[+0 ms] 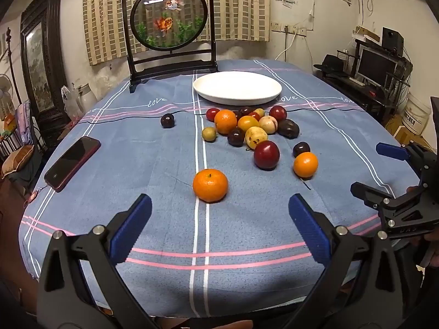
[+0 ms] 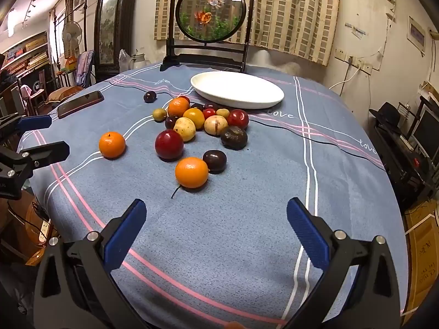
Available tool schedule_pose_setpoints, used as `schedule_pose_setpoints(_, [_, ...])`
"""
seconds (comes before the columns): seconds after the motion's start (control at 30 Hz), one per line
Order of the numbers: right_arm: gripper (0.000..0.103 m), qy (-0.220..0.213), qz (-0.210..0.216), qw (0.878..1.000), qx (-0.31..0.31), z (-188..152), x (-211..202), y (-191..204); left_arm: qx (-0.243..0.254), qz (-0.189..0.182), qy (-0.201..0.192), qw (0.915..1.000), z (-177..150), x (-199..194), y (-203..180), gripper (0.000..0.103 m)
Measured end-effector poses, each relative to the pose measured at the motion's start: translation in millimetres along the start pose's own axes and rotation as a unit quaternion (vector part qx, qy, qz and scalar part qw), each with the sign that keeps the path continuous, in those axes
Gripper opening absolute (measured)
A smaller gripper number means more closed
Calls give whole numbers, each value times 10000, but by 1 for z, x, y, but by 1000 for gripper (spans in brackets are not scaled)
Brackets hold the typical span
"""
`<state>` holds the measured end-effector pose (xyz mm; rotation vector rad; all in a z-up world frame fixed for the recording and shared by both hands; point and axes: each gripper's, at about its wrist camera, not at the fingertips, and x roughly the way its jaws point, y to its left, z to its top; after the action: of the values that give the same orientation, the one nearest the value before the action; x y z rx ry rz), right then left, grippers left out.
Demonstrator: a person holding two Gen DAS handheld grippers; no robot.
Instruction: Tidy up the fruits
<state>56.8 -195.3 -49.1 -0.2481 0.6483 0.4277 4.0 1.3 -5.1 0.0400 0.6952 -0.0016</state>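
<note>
Blue-clothed desk (image 1: 153,164) carries loose fruit short of the empty white plate (image 1: 237,87). Nearest orange (image 1: 210,185) lies straight ahead of the left hand-held gripper (image 1: 219,227); both it and the right hand-held gripper (image 2: 215,230) gape wide, holding nothing.

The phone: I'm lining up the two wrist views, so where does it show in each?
Left wrist: the phone lies at the left, on the tablecloth's edge.
Right wrist: the phone lies upper left, far across the cloth.
Shared landmark: the white plate, beyond the fruit in both views.
</note>
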Motion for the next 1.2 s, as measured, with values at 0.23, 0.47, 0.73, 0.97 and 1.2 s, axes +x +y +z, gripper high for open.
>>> schedule_pose_setpoints(0.23, [102, 10, 2, 10000, 3, 0, 3, 2, 0, 2, -2, 10000, 0, 1, 0, 101])
schedule_pose_setpoints(0.47, [102, 10, 26, 10000, -10, 0, 3, 1, 7, 1, 0, 10000, 0, 1, 0, 101])
schedule_pose_setpoints(0.73, [102, 13, 31, 10000, -4, -1, 4, 2, 12, 7, 8, 10000, 0, 1, -1, 101])
schedule_pose_setpoints(0.97, [102, 19, 38, 10000, -2, -1, 5, 2, 10, 4, 9, 10000, 0, 1, -1, 101])
schedule_pose_setpoints(1.2, [102, 26, 40, 10000, -1, -1, 6, 3, 19, 4, 14, 10000, -1, 3, 0, 101])
